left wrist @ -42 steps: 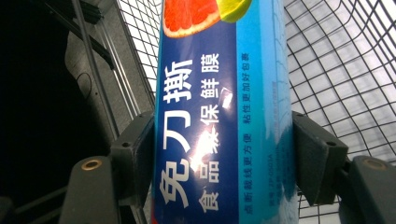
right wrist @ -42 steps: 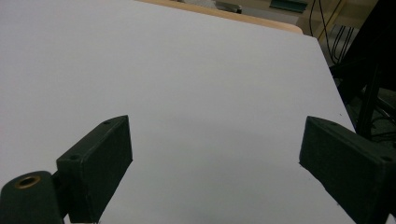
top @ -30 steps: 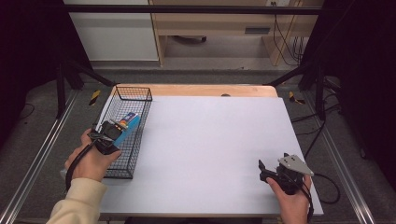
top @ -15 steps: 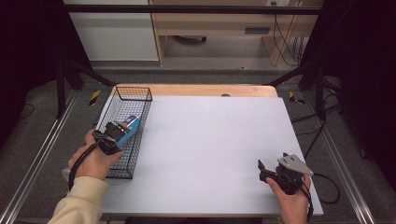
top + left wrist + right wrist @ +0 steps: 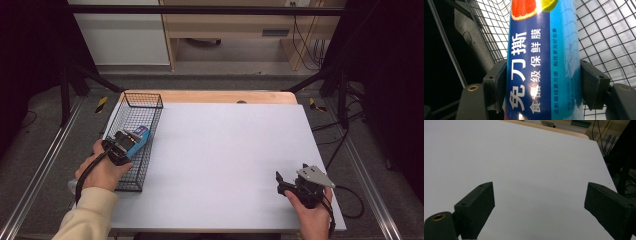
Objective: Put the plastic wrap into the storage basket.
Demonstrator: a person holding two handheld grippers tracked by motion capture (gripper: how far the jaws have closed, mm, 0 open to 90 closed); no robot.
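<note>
Cream sleeve and hand [image 5: 100, 172] come in at the near left corner of the high view, carrying the left tool [image 5: 122, 146], whose black jaws are clamped on a blue carton of cling film [image 5: 136, 137]. In the left gripper view the two jaw pads press flat against the long sides of that carton [image 5: 544, 62], which runs straight up between them, white Chinese lettering along its dark blue face and a slice of red citrus with a bit of green fruit printed near its far end. The carton sits over the near half of a black wire basket [image 5: 150, 107], inside the line of its rim; whether it rests on the mesh floor or hangs just above it cannot be told. The basket's grid [image 5: 604, 40] shows behind and to both sides of the carton in the left gripper view. At the near right, the other hand [image 5: 312, 220] holds the right tool [image 5: 285, 182] low over the pale grey worktop [image 5: 225, 150], well apart from the basket. The right gripper view shows its jaws standing wide with nothing between them, bare worktop [image 5: 529, 170] stretching ahead. Farther off, the basket lies lengthwise along the worktop's left edge, reaching toward the far corner, and a strip of light wood [image 5: 220, 96] borders the far side.
</note>
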